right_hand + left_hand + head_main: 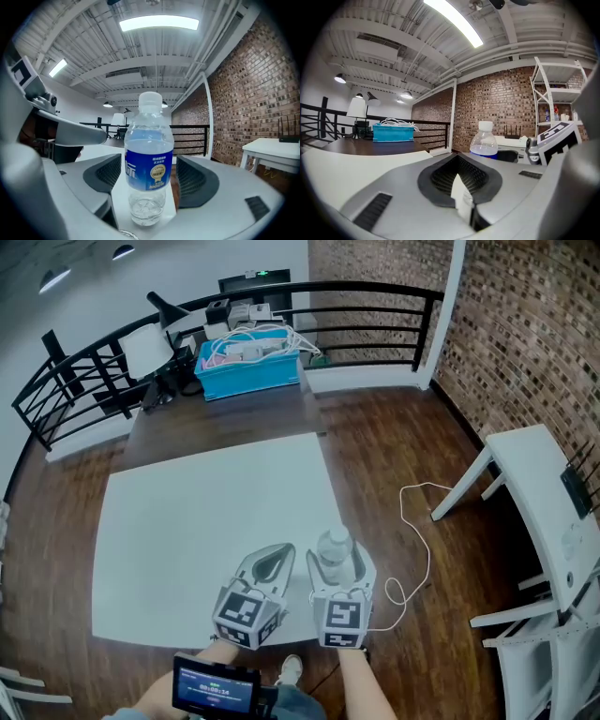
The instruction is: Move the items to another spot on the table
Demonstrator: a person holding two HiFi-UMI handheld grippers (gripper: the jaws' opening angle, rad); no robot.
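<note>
- Bottle [149, 159] stands upright on the table [187, 531] between the released jaws of my right tool [337, 557], untouched.
- My left tool [281, 554], just beside it, is clenched on nothing.

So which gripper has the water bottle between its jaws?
The right gripper: the water bottle stands between its open jaws, while the left gripper is shut and empty.

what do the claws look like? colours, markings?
The left claw and the right claw match: pale grey moulded shells with rounded outlines and dark ribbed inner pads. Each carries a white cube at the rear, printed with black square markers.
</note>
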